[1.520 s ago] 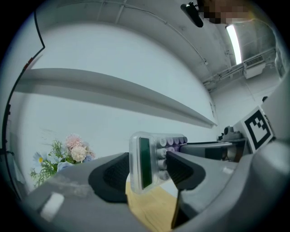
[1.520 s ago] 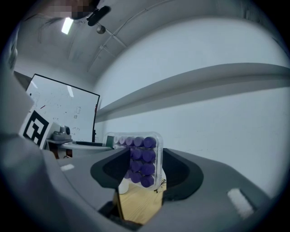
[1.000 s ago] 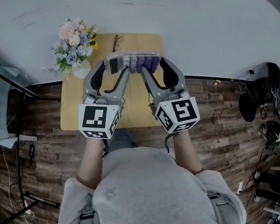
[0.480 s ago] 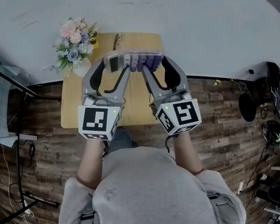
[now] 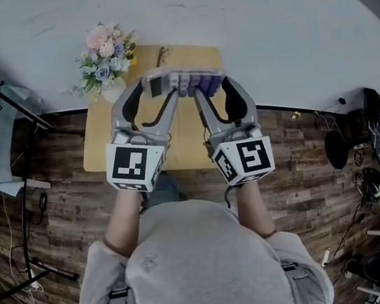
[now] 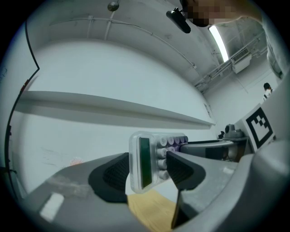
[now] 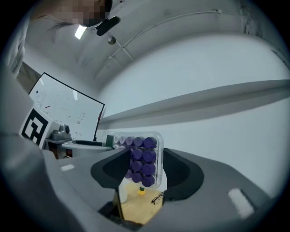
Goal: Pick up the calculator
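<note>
A clear-cased calculator (image 5: 183, 83) with purple keys hangs in the air above the wooden table (image 5: 105, 150), held level between both grippers. My left gripper (image 5: 155, 88) is shut on its display end, and the green screen (image 6: 144, 161) stands between the pads. My right gripper (image 5: 208, 85) is shut on the keypad end, where the purple keys (image 7: 143, 159) fill the gap between its jaws. The table top (image 7: 136, 207) shows far below the calculator.
A white vase of pastel flowers (image 5: 103, 60) stands at the table's far left corner, next to a small yellow object (image 5: 126, 49). A pair of glasses (image 5: 160, 56) lies near the far edge. A white wall is behind the table and plank floor (image 5: 49, 204) around it.
Both grippers have risen a little together with the calculator held between them. The grip on each end is unchanged.
</note>
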